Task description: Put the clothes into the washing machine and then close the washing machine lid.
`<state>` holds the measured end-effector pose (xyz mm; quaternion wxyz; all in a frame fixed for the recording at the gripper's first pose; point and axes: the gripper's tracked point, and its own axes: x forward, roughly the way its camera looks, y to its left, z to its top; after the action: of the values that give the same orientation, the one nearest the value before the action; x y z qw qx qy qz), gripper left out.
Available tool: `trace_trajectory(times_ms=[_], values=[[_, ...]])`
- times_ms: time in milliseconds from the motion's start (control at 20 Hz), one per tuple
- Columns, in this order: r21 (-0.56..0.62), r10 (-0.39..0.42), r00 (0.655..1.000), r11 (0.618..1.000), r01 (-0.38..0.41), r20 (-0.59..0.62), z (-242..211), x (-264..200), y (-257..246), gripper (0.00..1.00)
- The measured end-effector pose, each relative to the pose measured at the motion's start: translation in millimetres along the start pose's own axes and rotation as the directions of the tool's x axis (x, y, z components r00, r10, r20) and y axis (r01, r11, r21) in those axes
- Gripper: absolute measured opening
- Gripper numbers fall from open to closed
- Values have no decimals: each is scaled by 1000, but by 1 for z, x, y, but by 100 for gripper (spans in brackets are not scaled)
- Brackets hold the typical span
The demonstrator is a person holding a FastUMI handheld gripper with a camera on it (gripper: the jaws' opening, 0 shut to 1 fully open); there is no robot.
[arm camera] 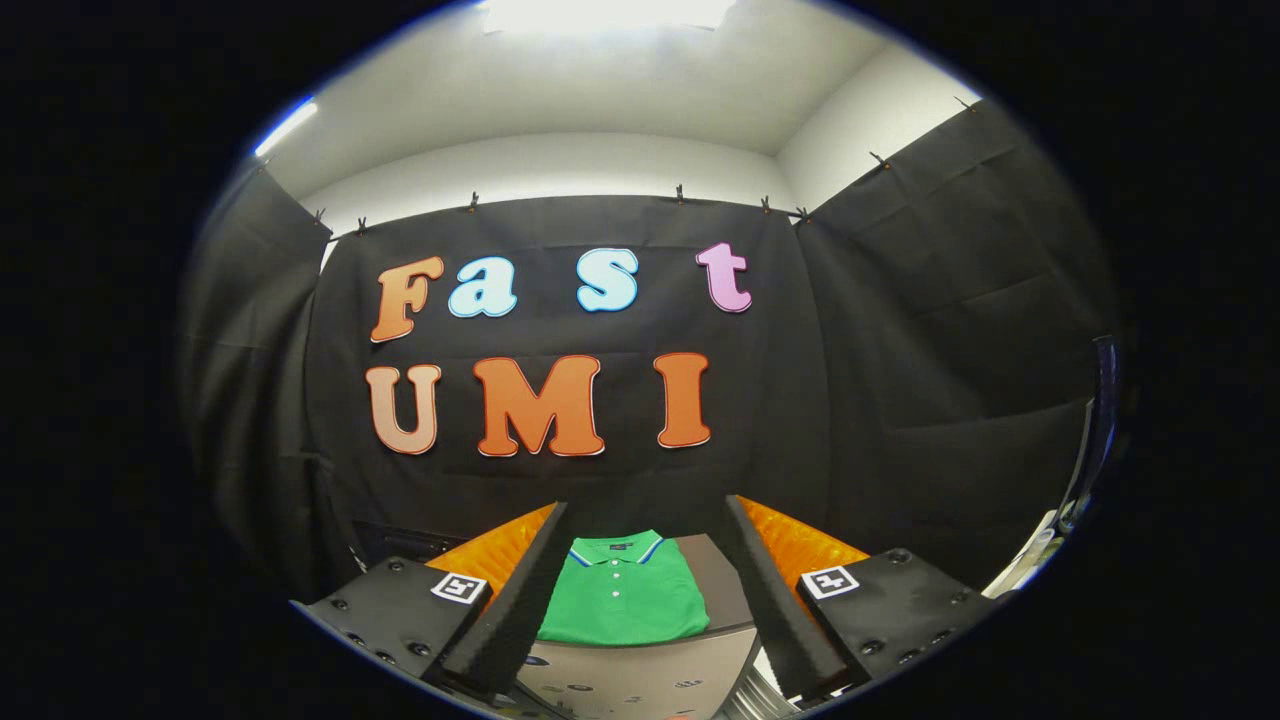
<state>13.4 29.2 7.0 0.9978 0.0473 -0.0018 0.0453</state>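
**So: gripper spread wide, shirt lies ahead between the fingers, nothing held**

Gripper (640, 585) is held up off the work surface, looking level toward the back wall of the booth. Both fingers (520, 600) run forward with a broad gap between them; black foam pads face inward, orange bodies behind them, and a square marker tag (459, 587) sits on each black mount. Jaws stand clearly apart, gripping nothing.

Green polo shirt (622, 595) is folded flat, collar away from the camera, buttons down the front placket, thin blue-and-white trim on the collar edge. It lies on a grey top surface (722, 585) ahead of the fingertips, seen in the gap between the two fingers, a bit nearer the left finger than the right. No contact: neither pad touches the cloth. The shirt's left edge is hidden behind the left finger's pad.

Below the surface's front edge, a light-coloured front panel (640, 675) with small dark marks shows between the finger bases; too small to tell what they are. At the far right, a curved dark-blue translucent piece (1098, 420) rises well apart from the shirt; cannot tell what it is.
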Motion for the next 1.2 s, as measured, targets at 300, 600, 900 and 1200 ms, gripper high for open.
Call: trace_trajectory(times_ms=[300,600,900,1200], values=[[11,14,1000,1000,-14,-10,-5,11,11,99],[-73,35,997,996,-41,-75,-4,44,29,99],[-75,74,977,993,-91,-201,-17,113,50,98],[-55,104,890,988,-143,-444,-74,197,60,98]])
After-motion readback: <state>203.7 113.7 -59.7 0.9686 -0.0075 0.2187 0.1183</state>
